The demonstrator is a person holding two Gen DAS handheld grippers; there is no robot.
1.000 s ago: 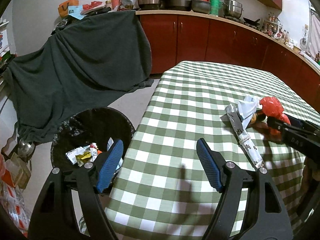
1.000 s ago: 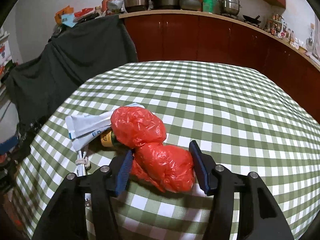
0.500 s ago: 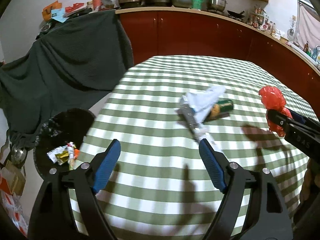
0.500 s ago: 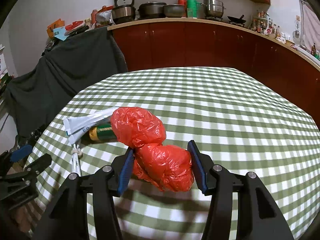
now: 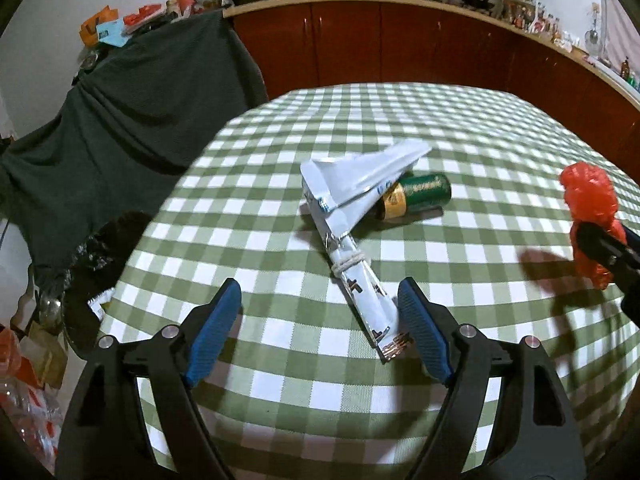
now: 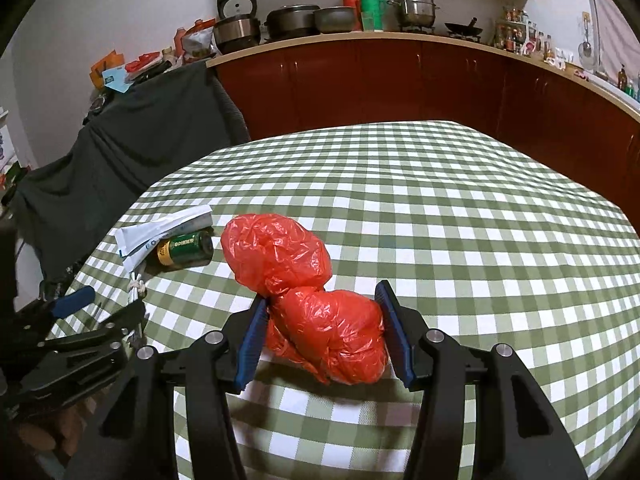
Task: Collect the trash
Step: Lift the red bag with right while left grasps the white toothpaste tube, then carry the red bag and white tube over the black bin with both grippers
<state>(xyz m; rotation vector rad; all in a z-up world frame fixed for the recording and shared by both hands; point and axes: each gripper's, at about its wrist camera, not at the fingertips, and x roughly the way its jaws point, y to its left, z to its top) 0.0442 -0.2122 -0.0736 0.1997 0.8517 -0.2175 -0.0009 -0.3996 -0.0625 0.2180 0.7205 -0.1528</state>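
Crumpled red plastic bag [image 6: 320, 316] now lifted off checked table [image 6: 460, 216], pinched in right gripper [image 6: 320, 338]; left gripper [image 5: 320, 332], jaws just spread wider & empty, swung from bin to silver tied wrapper [image 5: 360, 280] w/ green can [image 5: 416, 196] — next pickup.

Two wrist cameras look steeply down, close over the checked table [image 5: 460, 128], toward the kitchen counter [image 6: 360, 36]; both show the can [image 5: 420, 196]
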